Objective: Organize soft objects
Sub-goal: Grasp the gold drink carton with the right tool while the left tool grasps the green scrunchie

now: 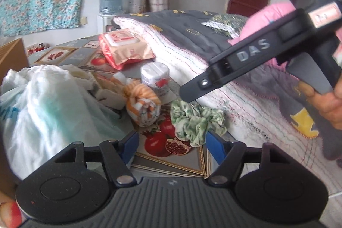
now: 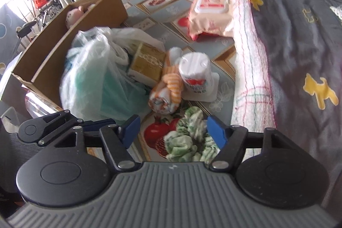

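Right now you are hovering both tools over the same green scrunchie [image 2: 190,140], which is lying on the tabletop [image 1: 171,159] on the printed pomegranate. Your right tool [image 2: 172,131] is standing partly open, empty, with the scrunchie sitting between its blue pads and nearer the right one; neither pad looks to be pressing the fabric yet. Your left tool [image 1: 172,146] is also standing partly open and holding nothing, and the scrunchie is lying just ahead of its right pad, while the rolled orange towel [image 1: 143,106] is sitting straight ahead, a little further out.

Both tools are tilting downward, probably because the scrunchie is low and flat and needs a grip from above. Its crumpled ring has no clear long axis; in the right view it is spreading slightly across the gap between the pads, so a squeeze would likely gather the folds.

The towel roll is lying with its long axis running away from the tools, knotted end pointing towards the white tissue pack [image 2: 195,74] beyond it. Left of both tools a plastic bag [image 2: 94,78] is slumping against a cardboard box [image 2: 64,35], probably the place for sorted items. To the right, a grey blanket [image 2: 299,46] is bordering the scrunchie closely, so watch that you are not catching its fringe.
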`<state>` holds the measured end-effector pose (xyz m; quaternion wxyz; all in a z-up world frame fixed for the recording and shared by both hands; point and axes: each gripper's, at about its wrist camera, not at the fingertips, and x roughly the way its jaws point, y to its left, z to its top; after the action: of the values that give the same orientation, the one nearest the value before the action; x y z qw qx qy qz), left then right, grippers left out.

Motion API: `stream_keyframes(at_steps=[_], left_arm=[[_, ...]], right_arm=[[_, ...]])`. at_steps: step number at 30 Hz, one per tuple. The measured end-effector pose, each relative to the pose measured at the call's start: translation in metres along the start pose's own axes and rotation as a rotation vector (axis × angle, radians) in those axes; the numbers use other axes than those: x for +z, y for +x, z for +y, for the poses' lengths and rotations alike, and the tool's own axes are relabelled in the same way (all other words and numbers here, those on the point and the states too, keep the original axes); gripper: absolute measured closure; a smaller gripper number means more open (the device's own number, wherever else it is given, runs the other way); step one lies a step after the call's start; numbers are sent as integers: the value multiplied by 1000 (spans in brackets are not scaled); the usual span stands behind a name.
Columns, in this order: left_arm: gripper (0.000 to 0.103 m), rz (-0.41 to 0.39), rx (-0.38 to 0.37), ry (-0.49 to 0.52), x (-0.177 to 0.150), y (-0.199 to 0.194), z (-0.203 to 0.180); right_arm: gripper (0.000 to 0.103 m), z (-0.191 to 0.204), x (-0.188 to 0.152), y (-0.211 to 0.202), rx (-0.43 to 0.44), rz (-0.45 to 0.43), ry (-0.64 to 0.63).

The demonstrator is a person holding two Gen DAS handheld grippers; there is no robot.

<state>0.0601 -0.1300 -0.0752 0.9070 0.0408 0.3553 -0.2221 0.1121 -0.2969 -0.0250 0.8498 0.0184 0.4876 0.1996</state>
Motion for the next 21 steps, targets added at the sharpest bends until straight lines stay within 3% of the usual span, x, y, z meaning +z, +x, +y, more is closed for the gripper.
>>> stream_keyframes(at_steps=[2, 9, 16, 21], left_arm=[[32, 14, -7, 35, -1, 10, -6], [32, 67, -36, 105, 2, 42, -19], [26, 96, -33, 141, 8, 63, -29], [26, 133, 13, 169, 4, 72, -34]], right_arm=[[47, -9, -3, 11, 0, 26, 24], [50, -28, -5, 35, -8, 62, 71], [59, -35, -12, 54, 95, 112, 153], [61, -37, -14, 65, 208, 146, 230]])
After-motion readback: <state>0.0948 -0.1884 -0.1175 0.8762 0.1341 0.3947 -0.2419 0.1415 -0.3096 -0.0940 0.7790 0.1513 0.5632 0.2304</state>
